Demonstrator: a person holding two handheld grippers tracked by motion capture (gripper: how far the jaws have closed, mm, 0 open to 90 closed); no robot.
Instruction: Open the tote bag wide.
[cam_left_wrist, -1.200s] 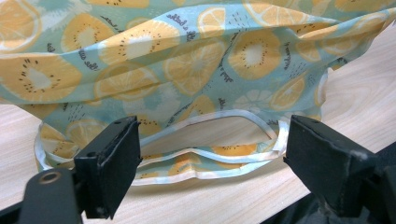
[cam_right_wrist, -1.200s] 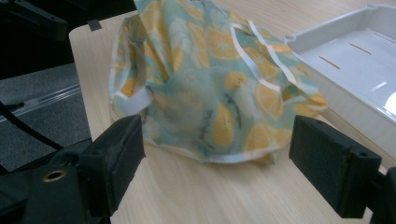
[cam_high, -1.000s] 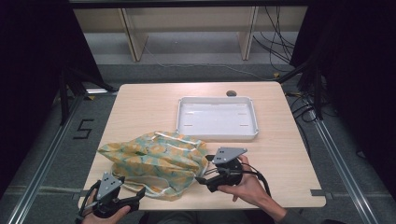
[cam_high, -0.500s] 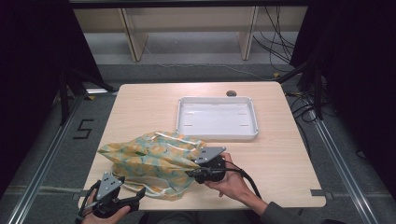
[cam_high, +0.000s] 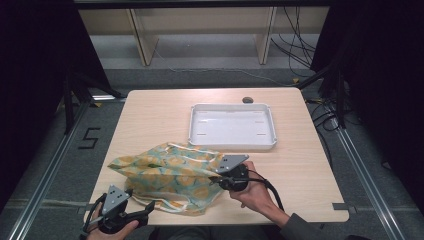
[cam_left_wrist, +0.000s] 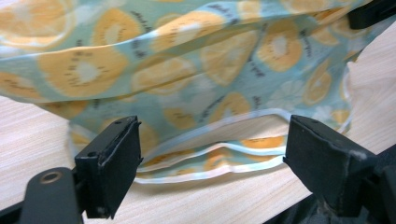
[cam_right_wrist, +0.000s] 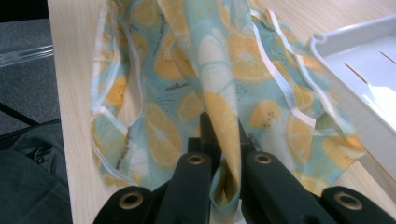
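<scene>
The fruit-print cloth (cam_high: 172, 175) lies rumpled on the near half of the wooden table (cam_high: 165, 112), at about 7 o'clock from the white tray (cam_high: 232, 145), with its right tip almost at the tray's near rim. A second ago the right gripper (cam_high: 220, 179) stood just off the cloth's right end with its jaws wide; now it sits against that end and the jaws have just been closing, and the right gripper view shows them pinching a bunched fold of the fabric (cam_right_wrist: 224, 140) between the pads. That reads as the grasp being made, so the cloth can next be lifted or dragged from this end. The left gripper (cam_high: 142, 210) waits at the cloth's 6 o'clock edge, near the table's front lip, jaws spread wide; the left gripper view shows the white-piped hem (cam_left_wrist: 210, 168) lying between them, untouched.

For room: the table's far-left quarter, at 11 o'clock from the cloth, is bare, and so is the strip at 3 o'clock beyond the right hand. The tray sits close at 1 o'clock, so a pull that way could snag its rim. The cloth's near edge lies close to the table's front, leaving little margin before fabric slips over
</scene>
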